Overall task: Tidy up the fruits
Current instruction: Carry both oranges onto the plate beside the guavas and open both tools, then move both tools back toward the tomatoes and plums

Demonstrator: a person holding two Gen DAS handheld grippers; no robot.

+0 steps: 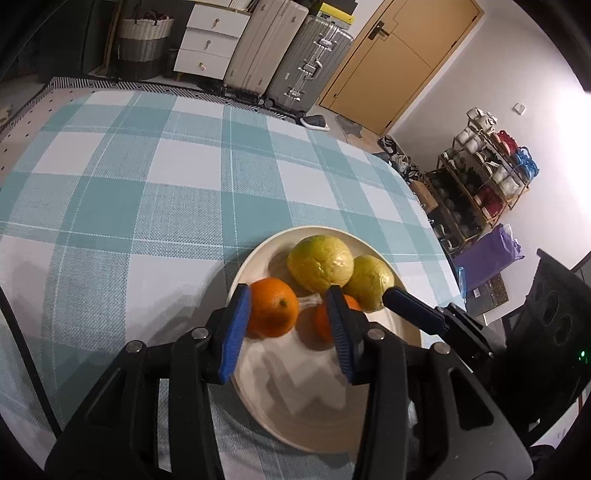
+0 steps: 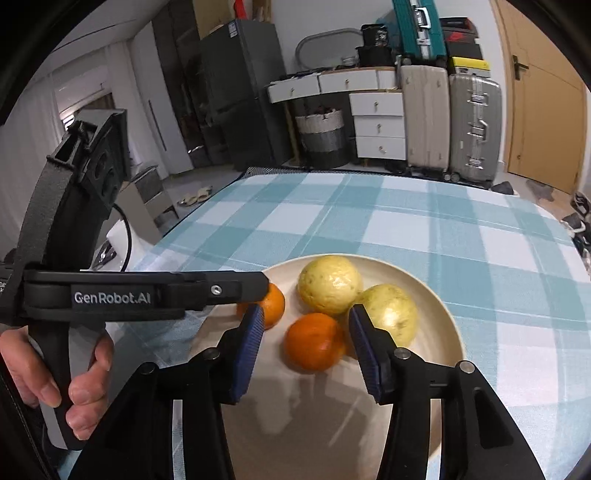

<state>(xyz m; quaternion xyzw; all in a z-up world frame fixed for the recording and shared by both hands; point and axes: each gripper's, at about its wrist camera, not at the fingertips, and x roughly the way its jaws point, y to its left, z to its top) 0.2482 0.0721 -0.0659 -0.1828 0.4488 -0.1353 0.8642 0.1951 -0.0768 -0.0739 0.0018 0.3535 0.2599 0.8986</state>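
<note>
Both grippers hang over the near side of the plate (image 2: 448,321), left gripper (image 1: 290,321) and right gripper (image 2: 306,345) spread wide and holding nothing, likely just releasing. The 2 oranges (image 2: 314,341) lie mid-plate; 2 yellow-green fruits (image 2: 328,284) crowd its far rim, all 4 gathered there on the checked tablecloth (image 1: 147,177).

Left claw (image 2: 258,288) hides pt of one orange (image 2: 271,304); plate (image 2: 448,332) cut off.

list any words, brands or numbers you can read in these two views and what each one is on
"GenRobot.AI": white lettering on the side of the left gripper, seen in the right wrist view.
Sticker on the dark fridge: too small to read.
Yellow-topped box on the suitcases: print too blurred to read.
Nothing readable on the plate, the fruit or the checked tablecloth.
</note>
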